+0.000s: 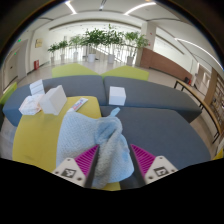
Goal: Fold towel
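A light blue-grey towel (98, 140) lies bunched on a yellow and grey table (165, 130). Its near part runs down between my fingers. My gripper (112, 165) sits low over the table's near side, with the pink pads (85, 158) on either side of the cloth. Both pads touch the towel's edges, and the cloth fills the gap between them. The towel's far part spreads ahead of the fingers over the yellow panel (40, 135).
A white crumpled cloth (45, 100) lies beyond the towel on the left. A small white box (117, 95) stands further back on the grey surface. Potted plants (100, 40) and a wooden counter (165, 60) stand in the room behind.
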Tool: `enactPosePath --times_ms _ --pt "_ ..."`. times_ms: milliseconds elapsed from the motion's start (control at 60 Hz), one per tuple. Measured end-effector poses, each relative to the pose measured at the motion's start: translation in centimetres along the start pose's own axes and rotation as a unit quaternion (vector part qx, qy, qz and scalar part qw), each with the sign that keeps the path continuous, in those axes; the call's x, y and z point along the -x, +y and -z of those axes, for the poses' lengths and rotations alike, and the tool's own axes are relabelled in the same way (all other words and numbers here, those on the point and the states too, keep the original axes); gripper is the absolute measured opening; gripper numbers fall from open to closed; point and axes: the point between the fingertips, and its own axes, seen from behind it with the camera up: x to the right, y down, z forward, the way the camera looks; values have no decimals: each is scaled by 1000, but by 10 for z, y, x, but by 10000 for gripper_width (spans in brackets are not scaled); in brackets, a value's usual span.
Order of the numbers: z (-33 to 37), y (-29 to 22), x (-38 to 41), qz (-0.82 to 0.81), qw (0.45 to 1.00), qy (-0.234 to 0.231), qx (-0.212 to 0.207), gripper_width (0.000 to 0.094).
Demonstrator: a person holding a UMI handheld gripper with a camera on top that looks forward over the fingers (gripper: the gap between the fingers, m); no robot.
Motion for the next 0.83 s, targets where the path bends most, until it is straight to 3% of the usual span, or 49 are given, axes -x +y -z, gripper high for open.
enactPosePath --times_ms 17,33,67,267,533,717,833 --pt "6 -2 -6 6 1000 7 -3 850" --pt "11 -4 -11 11 1000 13 -6 876" --pt "23 -8 -20 20 1000 20 -8 820" --pt "120 -13 -11 2 999 -13 -30 847" --pt "249 -10 43 13 993 -69 -94 844" --pt "284 -7 65 24 988 -95 -119 840" --pt "281 -8 54 18 988 -88 -124 841"
